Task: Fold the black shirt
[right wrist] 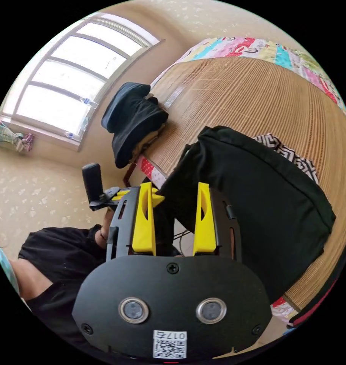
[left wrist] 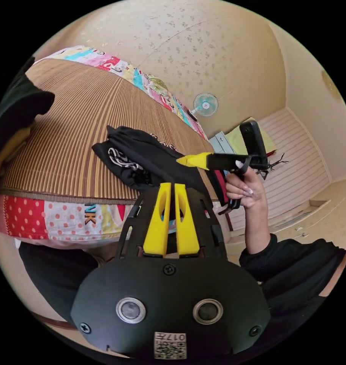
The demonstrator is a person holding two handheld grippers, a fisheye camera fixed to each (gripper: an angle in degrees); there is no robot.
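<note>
Though partly hidden, bed cover (left wrist: pixel 90 219) lettering reads "NK".

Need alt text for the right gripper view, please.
The right gripper, jaws open, hovers at the edge of a folded black shirt lying on a striped bed mat. Another dark clothes pile sits near the window.

Bed with striped brown woven bamboo mat (right wrist: pixel 256 95) over a colourful patchwork sheet (left wrist: pixel 62 222). Folded black shirt with black-and-white print (right wrist: pixel 264 197) lies on the mat near its edge; dark folded clothes pile (right wrist: pixel 133 118) sits at a far corner.
</note>
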